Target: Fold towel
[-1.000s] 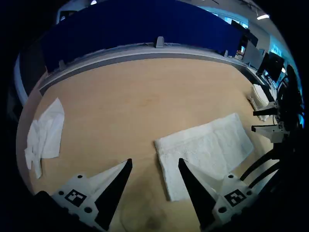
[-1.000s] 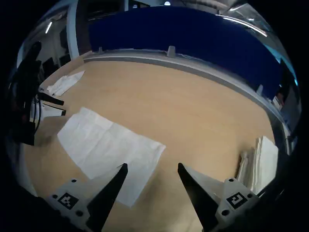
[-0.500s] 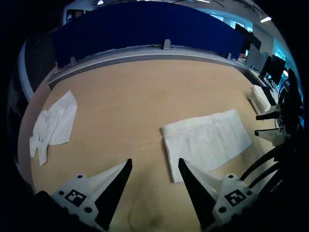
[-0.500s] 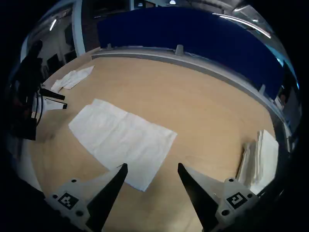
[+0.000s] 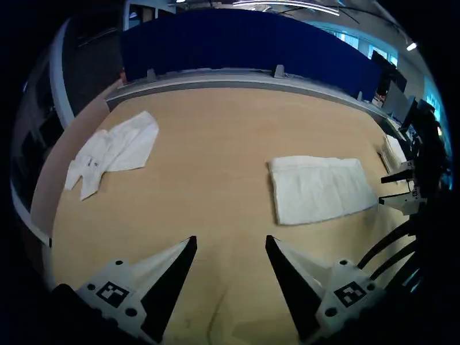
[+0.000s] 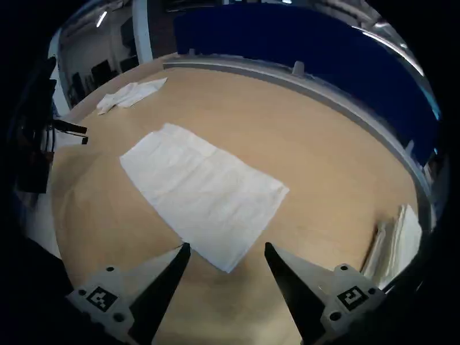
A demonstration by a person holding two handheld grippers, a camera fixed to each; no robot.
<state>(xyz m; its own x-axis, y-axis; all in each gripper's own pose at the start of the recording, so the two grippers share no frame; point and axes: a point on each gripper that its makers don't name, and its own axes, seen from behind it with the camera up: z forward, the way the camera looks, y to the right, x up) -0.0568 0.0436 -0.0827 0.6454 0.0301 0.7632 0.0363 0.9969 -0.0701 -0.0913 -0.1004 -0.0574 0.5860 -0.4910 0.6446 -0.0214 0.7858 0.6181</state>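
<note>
A white towel (image 5: 319,187) lies flat as a long rectangle on the wooden table (image 5: 218,144). My left gripper (image 5: 230,242) hangs open above the table's near edge, with the towel ahead and to its right, apart from both fingers. In the right gripper view the same towel (image 6: 201,187) runs diagonally, its nearest corner just beyond my open right gripper (image 6: 226,247). Nothing is held between either pair of fingers. The right gripper (image 5: 399,187) also shows small at the far right of the left gripper view, and the left gripper (image 6: 69,131) at the far left of the right gripper view.
A crumpled white cloth (image 5: 112,150) lies at the table's far left corner, also seen as a cloth (image 6: 129,94) in the right gripper view. A stack of folded towels (image 6: 397,241) sits at the right edge. A blue partition (image 5: 247,40) backs the table.
Both grippers have drawn back and up from the towel. It lay under the fingertips a second ago and now lies farther ahead, flat and unmoved. Both stay open.
</note>
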